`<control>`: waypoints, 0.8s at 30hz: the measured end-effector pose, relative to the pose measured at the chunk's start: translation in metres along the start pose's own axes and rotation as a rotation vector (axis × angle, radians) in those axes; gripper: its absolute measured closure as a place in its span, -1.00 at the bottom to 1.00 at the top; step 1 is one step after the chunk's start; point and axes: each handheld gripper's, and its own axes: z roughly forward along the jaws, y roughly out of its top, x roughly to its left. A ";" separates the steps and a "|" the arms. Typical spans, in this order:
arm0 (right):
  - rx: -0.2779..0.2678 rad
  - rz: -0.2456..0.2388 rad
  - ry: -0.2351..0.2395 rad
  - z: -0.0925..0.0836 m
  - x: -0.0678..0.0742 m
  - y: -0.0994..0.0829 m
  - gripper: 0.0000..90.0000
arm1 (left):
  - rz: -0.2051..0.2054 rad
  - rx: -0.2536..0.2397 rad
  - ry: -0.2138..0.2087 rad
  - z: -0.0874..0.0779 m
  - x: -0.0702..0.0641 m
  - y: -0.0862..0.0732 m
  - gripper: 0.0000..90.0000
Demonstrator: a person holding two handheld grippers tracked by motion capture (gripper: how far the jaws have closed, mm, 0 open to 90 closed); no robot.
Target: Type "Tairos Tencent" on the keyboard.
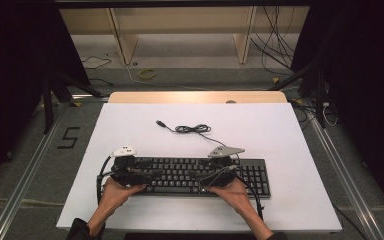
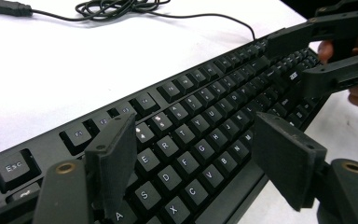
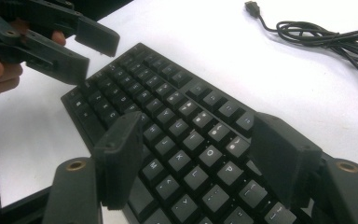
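Both hands are held low at the near edge of the table [image 1: 130, 210], left gripper [image 2: 191, 158] and right gripper [image 3: 196, 163] poised over the black keyboard [image 1: 190, 175] lying near-centre, fingers spread, nothing pinched.

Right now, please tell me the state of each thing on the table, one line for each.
keyboard: flat on the table, keys up.
cable: partly coiled behind the keyboard, plug unplugged.
left gripper: open above the left keys.
right gripper: open above the right keys.
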 end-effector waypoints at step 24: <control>0.072 -0.030 -0.041 0.021 0.001 0.002 0.68 | -0.009 -0.055 0.006 -0.014 0.003 -0.012 -0.37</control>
